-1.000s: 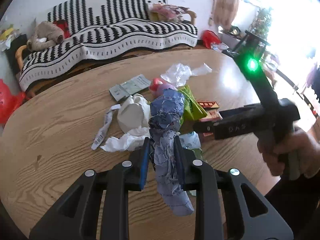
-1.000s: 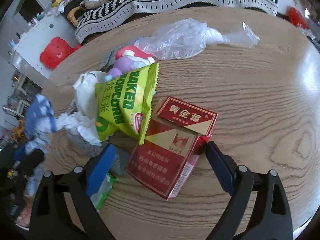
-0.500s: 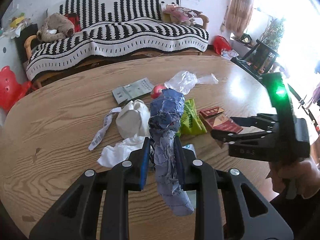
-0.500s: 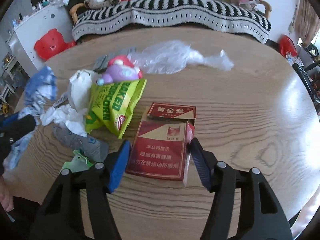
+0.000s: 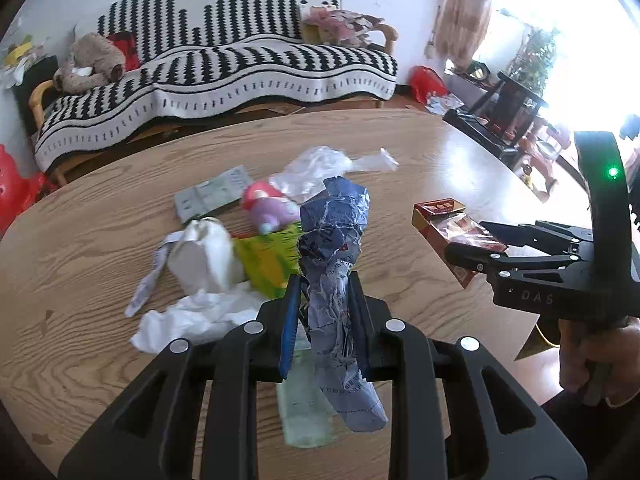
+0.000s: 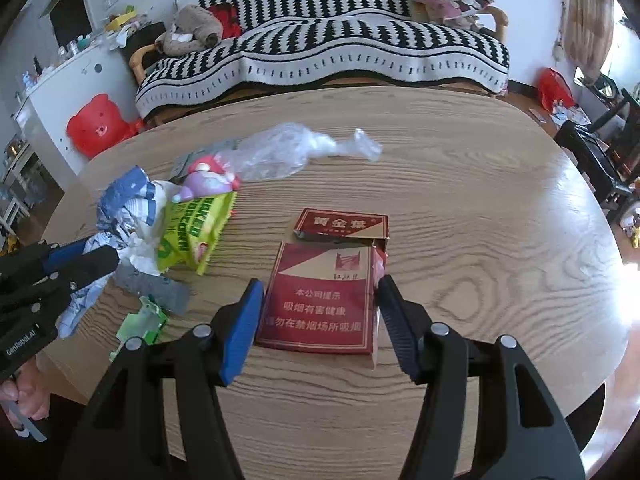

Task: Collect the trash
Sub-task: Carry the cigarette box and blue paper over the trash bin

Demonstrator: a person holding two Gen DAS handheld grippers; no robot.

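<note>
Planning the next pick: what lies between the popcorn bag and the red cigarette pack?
Bare table, clearest in the right wrist view: popcorn bag left, cigarette pack clamped in the right gripper.

A crumpled blue-and-white printed paper wad is seen against a light wood-grained desk; a red-and-gold cigarette carton, a lime-green snack bag and a black-and-white striped sofa cover are shown.

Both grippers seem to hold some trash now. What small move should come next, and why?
Probably carry both pieces away to a bin; none shows here. The right gripper, whose jaws have just been closing, grips the red cigarette pack by its sides, lifted off the table. The left gripper clamps the crumpled blue paper. More litter, like the green snack bag, remains.
</note>
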